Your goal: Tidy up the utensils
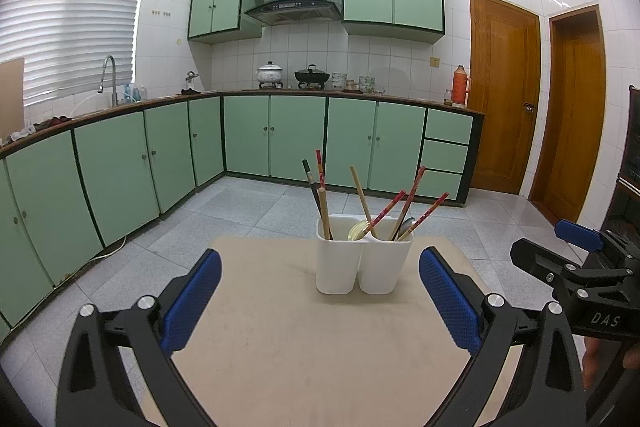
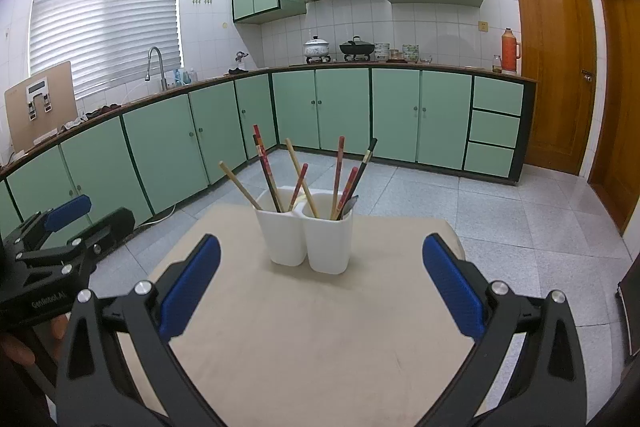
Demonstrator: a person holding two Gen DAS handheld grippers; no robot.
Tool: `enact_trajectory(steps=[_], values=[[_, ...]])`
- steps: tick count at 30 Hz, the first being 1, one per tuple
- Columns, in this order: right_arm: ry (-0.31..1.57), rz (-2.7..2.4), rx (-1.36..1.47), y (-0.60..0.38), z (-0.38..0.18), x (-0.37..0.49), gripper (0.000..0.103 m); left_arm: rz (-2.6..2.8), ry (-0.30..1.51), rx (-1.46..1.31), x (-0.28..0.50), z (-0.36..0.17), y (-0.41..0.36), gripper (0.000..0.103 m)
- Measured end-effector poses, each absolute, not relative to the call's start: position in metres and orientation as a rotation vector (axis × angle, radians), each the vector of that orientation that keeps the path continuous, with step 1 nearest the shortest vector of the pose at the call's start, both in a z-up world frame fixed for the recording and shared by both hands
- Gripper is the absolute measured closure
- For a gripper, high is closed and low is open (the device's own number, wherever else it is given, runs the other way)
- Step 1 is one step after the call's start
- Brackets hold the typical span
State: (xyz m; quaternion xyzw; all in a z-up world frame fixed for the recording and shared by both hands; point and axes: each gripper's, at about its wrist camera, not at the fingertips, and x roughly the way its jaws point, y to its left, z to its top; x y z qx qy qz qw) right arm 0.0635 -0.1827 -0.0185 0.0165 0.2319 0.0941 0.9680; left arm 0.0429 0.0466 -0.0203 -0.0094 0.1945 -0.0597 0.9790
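A white two-compartment utensil holder (image 1: 362, 259) stands near the far edge of a beige table (image 1: 280, 347). It also shows in the right wrist view (image 2: 310, 239). Several chopsticks (image 1: 362, 197) lean in both compartments, with a gold spoon (image 1: 357, 229) and a silver spoon (image 1: 406, 225). In the right wrist view the chopsticks (image 2: 298, 175) fan out and a silver spoon (image 2: 350, 205) sits in the right compartment. My left gripper (image 1: 320, 303) is open and empty, short of the holder. My right gripper (image 2: 322, 285) is open and empty, also short of it.
The table (image 2: 320, 347) stands on a grey tiled kitchen floor (image 1: 248, 207). Green cabinets (image 1: 272, 135) line the left and far walls. Wooden doors (image 1: 504, 95) are at the right. The right gripper (image 1: 580, 267) shows at the left view's right edge; the left gripper (image 2: 56, 247) at the right view's left edge.
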Motion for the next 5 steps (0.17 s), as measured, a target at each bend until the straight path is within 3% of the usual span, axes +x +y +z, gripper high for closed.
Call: enact_trajectory(steps=[5], values=[[0.468, 0.19, 0.034, -0.1833, -0.0184, 0.0634, 0.005, -0.12, 0.393, -0.018, 0.0445, -0.0201, 0.0472, 0.006]])
